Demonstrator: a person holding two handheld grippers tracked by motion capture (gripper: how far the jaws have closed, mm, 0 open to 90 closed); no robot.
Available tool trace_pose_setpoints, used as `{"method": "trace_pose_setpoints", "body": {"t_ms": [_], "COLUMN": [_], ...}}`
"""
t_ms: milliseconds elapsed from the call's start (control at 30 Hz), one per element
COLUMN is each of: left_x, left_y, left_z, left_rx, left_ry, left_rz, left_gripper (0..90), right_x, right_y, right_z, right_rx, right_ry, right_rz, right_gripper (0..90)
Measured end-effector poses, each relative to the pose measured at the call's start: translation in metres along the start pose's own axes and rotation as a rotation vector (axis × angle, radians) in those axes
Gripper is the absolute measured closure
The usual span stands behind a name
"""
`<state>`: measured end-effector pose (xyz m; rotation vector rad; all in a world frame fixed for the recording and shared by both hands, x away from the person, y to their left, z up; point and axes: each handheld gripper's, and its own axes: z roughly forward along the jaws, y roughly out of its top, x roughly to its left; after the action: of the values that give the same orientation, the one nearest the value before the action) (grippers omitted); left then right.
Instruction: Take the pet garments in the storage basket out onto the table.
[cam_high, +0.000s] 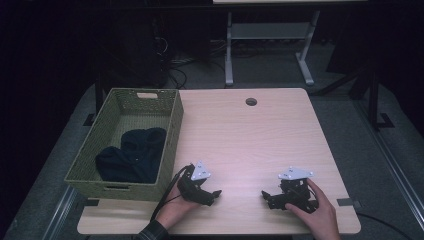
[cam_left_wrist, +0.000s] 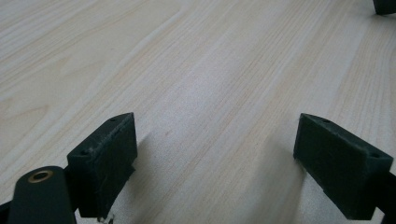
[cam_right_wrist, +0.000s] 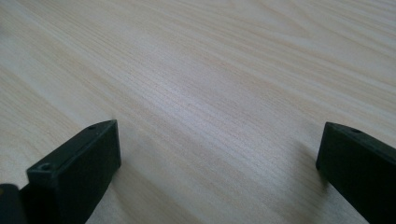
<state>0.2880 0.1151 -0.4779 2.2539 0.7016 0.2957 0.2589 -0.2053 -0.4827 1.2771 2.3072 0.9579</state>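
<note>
Both tools rest on table near edge, jaws wide, nothing btwn: left tool; right tool; basket w/ dark cloth far left.

We see a pale wooden table with fine streaked grain, an olive-green woven basket holding dark navy cloth, and two black grippers, left and right, with grey plates.

No legible text, label, brand, number or sign anywhere
</note>
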Motion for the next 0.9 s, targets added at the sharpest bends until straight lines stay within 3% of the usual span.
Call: {"method": "trace_pose_setpoints", "body": {"t_ms": [333, 667, 900], "left_x": [0.002, 0.009, 0.008], "left_y": [0.004, 0.008, 0.016], "left_z": [0.000, -0.003, -0.009], "left_rx": [0.028, 0.051, 0.051], "left_ry": [-0.011, -0.036, -0.033], "left_rz": [0.002, -0.046, -0.040], "left_gripper": [13.2, 13.6, 13.6], "right_x": [0.000, 0.000, 0.000], "right_y": [0.000, 0.000, 0.000], "right_z": [0.000, 0.000, 0.000], "right_rx": [0.000, 0.000, -0.001], "right_ry": [0.000, 0.001, 0.004], "right_rz": [0.000, 0.000, -0.002], "right_gripper": [0.0, 0.0, 0.0]}}
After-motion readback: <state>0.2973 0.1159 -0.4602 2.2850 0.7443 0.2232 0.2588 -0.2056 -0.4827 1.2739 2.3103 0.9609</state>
